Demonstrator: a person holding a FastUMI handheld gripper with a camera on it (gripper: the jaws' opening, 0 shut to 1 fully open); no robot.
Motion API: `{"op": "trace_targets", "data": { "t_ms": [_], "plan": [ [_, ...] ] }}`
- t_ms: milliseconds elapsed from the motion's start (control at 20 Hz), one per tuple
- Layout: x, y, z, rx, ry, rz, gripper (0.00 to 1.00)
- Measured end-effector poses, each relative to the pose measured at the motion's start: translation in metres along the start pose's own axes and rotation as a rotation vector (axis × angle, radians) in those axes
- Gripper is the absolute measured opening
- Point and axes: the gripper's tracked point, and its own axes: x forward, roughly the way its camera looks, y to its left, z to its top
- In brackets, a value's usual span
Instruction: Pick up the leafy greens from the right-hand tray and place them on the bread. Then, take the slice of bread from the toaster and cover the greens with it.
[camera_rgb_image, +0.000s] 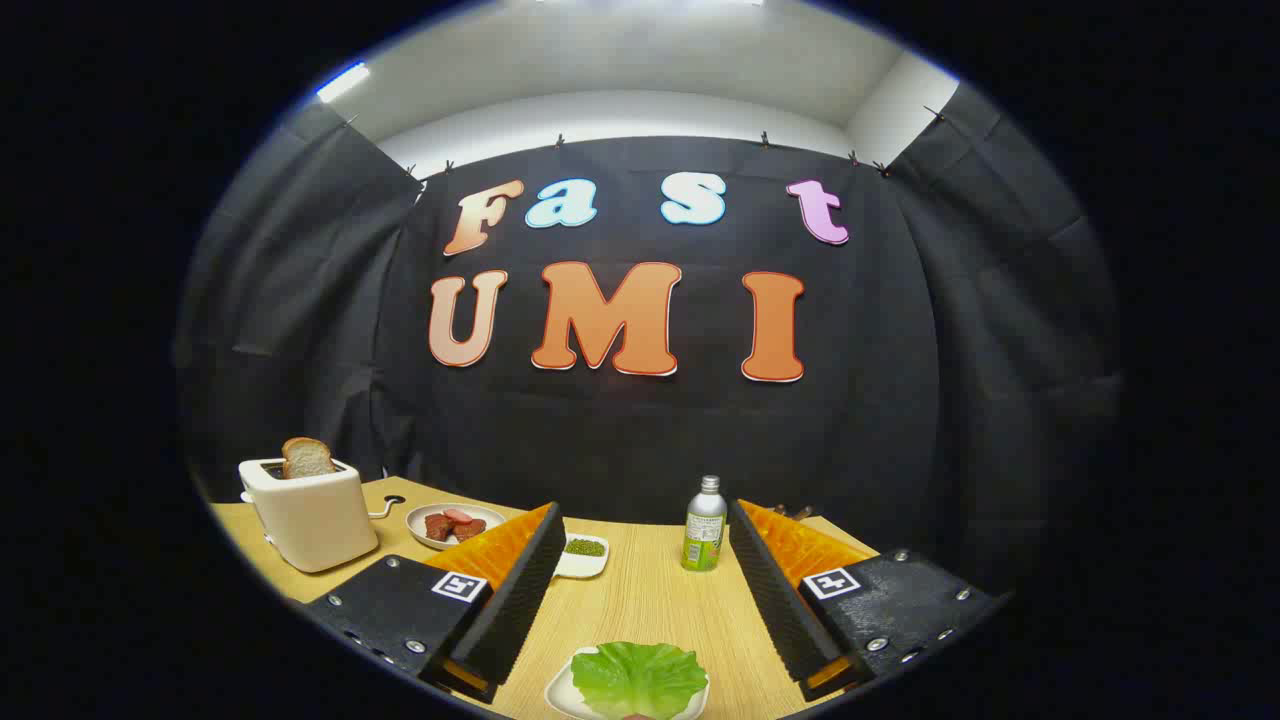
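We judge the greens step is in hand: our tool (640, 610) hangs wide open and empty above the worktop (650, 590), touching nothing, with the lettuce leaf (638, 677) on its white dish (560, 695) between the fingers, apparently low and close. Next we lower and close. The bread slice (306, 457) waits in the toaster (305, 510).

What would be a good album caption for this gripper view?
Open gripper above lettuce on a small white plate; toaster with bread slice waits beyond.
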Motion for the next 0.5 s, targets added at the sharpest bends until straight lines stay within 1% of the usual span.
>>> {"op": "trace_targets", "data": {
  "t_ms": [500],
  "plan": [
    [-0.0034, 0.0016, -0.0039, -0.028, 0.017, -0.003, 0.99]
  ]
}}
